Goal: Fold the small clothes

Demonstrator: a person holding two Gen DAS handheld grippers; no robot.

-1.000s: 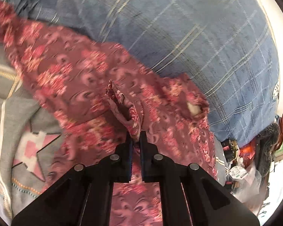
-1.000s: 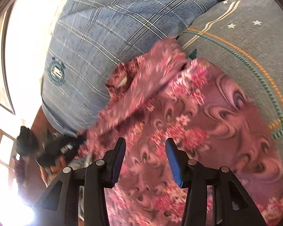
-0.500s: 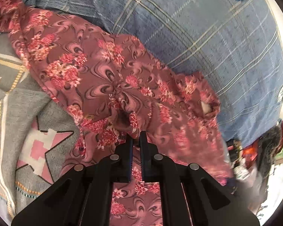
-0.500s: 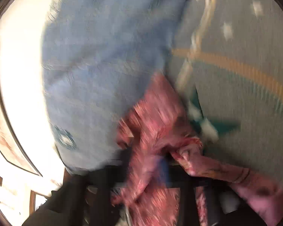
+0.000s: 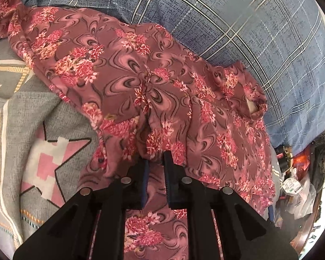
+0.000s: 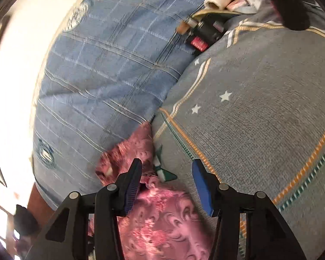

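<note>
No lettering is showing legibly: the round emblems on the blue quilt [image 6: 110, 69] are reading as blurred marks only.
</note>
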